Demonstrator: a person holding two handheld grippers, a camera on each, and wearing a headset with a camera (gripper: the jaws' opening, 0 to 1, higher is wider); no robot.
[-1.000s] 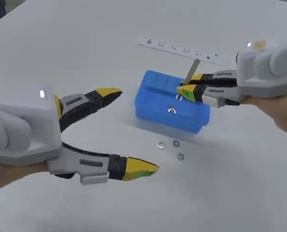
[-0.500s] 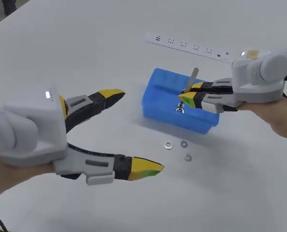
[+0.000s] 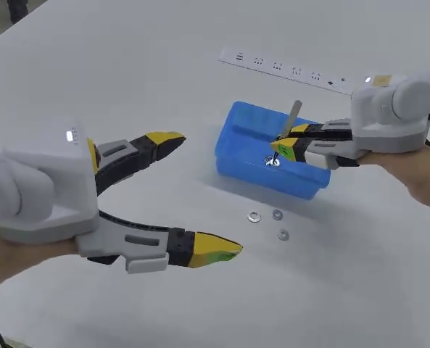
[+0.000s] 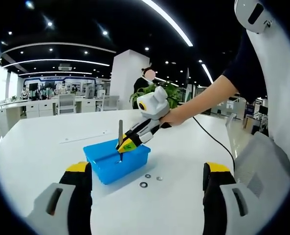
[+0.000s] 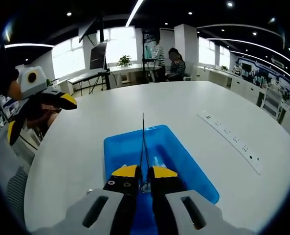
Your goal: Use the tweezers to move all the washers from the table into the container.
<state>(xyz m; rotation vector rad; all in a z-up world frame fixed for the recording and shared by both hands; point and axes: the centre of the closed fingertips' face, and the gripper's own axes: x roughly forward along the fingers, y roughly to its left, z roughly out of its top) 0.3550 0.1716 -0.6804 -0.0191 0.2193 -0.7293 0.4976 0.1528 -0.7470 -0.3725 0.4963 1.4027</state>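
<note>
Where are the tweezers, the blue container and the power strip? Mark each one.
tweezers (image 3: 293, 116): head view, on the grey shaft near its upper end.
container (image 3: 238, 143): head view, on the bare blue left part.
power strip (image 3: 287, 69): head view, on the middle of the white bar.

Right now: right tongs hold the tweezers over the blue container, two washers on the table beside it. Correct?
Not quite: three washers lie on the table, not two, as the head view shows. The right tongs do hold the tweezers over the blue container.
</note>
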